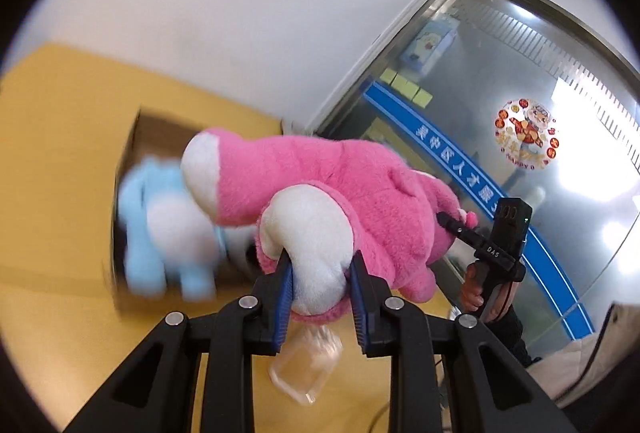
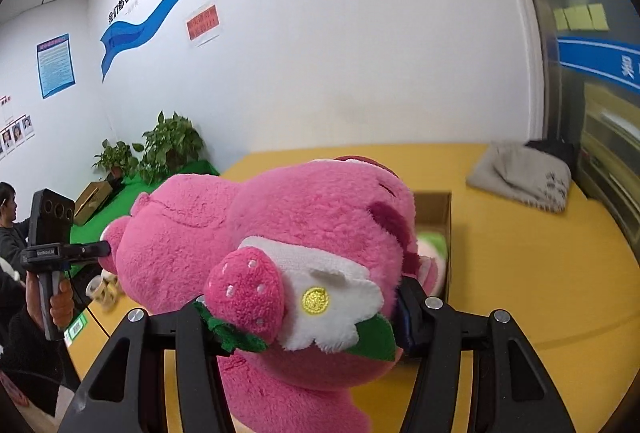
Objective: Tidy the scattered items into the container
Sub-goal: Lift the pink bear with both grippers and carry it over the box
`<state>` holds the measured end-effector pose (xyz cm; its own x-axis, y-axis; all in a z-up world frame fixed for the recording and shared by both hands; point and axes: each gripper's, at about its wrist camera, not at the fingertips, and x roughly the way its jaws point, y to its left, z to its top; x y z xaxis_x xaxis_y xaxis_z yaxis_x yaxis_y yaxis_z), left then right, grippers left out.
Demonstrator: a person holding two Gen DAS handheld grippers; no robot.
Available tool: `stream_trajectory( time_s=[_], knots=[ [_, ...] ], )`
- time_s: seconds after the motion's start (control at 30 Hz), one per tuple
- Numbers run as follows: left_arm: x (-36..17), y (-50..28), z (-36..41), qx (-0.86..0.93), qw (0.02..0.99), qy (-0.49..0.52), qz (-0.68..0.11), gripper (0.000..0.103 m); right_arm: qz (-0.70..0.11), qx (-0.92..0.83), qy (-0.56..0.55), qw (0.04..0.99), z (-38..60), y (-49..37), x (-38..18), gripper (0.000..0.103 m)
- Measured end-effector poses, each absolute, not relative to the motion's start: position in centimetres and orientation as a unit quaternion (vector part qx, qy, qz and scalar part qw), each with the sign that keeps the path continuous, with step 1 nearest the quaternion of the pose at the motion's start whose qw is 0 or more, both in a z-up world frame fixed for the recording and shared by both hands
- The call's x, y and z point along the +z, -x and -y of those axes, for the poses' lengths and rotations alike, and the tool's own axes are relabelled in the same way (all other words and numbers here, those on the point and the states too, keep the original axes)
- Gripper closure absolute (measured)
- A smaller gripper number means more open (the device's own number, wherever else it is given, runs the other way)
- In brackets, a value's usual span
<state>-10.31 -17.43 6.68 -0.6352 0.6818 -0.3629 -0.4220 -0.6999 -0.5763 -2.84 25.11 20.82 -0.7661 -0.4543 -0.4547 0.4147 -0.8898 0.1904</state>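
While the left gripper [image 1: 322,283] jaws pinch the fluffy pink plush bear's [image 1: 340,193] white foot, the right gripper [image 2: 298,309] jaws clamp its strawberry-flower decoration above the yellow table [image 2: 540,273].

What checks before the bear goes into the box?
1. Left gripper clamped on pink bear foot: ok.
2. Right gripper clamped on bear's strawberry-flower patch: ok.
3. Bear lifted clear of yellow table: ok.
4. Cardboard box open: ok.
5. Room inside, with blue plush already there: cannot tell.
6. Clear plastic tub out of the path: ok.
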Motion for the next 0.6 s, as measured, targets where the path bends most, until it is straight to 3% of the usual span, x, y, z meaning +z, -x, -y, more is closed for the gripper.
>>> stream_trajectory(
  time_s=[0.23,0.5,0.6],
  knots=[
    [8.4,24.6,18.7,0.884,0.285,0.324,0.18,0.079,0.027,-0.94,-0.27,0.205,-22.5,16.7,21.6,0.041],
    [-4.5,36.0,18.2,0.834,0.227,0.469,0.181,0.078,0.035,-0.9,-0.405,0.159,-22.1,27.5,9.9,0.04],
    [-5.3,35.8,19.5,0.825,0.238,0.464,0.218,0.078,0.043,-0.898,-0.409,0.157,-22.2,27.4,9.7,0.038]
  ],
)
